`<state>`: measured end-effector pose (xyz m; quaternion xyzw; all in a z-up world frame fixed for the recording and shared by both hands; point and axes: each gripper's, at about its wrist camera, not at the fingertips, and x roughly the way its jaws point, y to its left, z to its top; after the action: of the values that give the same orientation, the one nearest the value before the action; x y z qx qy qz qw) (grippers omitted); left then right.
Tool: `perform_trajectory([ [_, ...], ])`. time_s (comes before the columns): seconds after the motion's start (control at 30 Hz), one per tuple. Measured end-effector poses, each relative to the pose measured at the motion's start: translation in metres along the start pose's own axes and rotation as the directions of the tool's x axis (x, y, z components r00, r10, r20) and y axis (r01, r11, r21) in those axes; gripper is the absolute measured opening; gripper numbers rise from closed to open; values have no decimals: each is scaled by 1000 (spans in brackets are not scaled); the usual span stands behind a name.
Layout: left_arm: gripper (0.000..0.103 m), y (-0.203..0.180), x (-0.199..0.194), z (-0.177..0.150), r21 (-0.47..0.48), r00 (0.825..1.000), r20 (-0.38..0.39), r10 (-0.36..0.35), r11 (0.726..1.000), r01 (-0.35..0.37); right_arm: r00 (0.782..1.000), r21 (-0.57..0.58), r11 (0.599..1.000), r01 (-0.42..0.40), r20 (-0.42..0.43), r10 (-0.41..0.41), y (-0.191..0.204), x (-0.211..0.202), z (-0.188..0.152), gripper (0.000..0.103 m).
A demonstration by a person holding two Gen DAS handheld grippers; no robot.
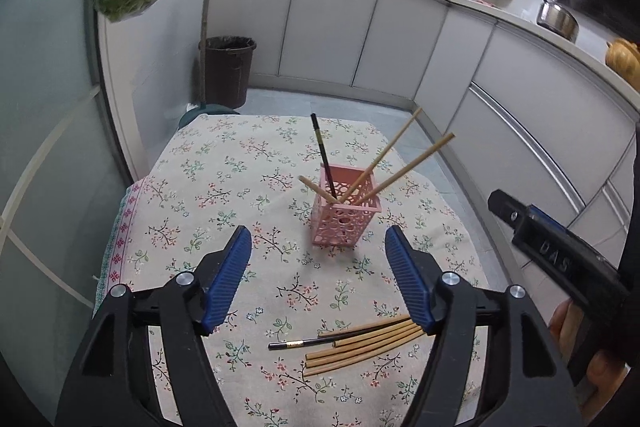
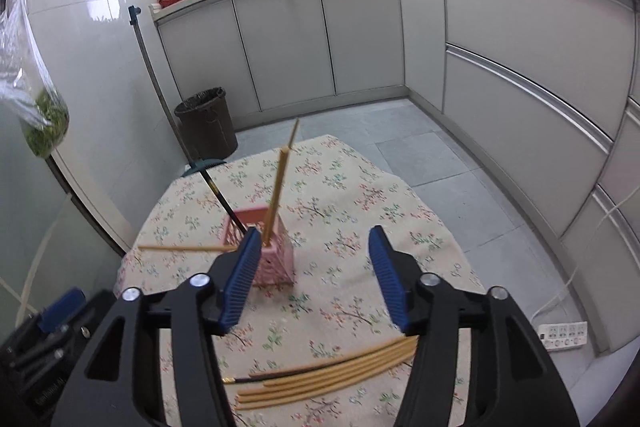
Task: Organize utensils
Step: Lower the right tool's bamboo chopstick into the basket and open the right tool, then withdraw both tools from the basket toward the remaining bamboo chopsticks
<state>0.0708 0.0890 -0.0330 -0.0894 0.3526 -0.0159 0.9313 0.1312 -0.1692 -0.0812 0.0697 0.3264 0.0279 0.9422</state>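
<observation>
A pink lattice holder point(image 1: 346, 217) stands on the beige tablecloth point(image 1: 224, 187) sprigged with small red and green flowers, tan chopsticks point(image 1: 360, 345) and one black chopstick point(image 1: 298, 343) lying near it.

hidden: chopstick bundle point(image 1: 360, 341) right ends | by: right tongs finger point(image 1: 410, 277)

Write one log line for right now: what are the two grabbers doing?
left gripper: open, empty | right gripper: open, empty | pink holder: four chopsticks inside | loose chopsticks: on tablecloth
</observation>
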Motion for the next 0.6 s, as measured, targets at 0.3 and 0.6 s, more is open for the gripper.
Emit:
perform_trajectory([
  [0.3, 80, -16, 3, -10, 35, 1000, -3, -2, 999, 2, 998, -9, 998, 65, -21, -66, -22, -5, -30, 75],
  [0.6, 96, -28, 9, -24, 70, 999, -29, -17, 997, 19, 997, 41, 996, 78, -20, -77, -38, -10, -46, 94],
])
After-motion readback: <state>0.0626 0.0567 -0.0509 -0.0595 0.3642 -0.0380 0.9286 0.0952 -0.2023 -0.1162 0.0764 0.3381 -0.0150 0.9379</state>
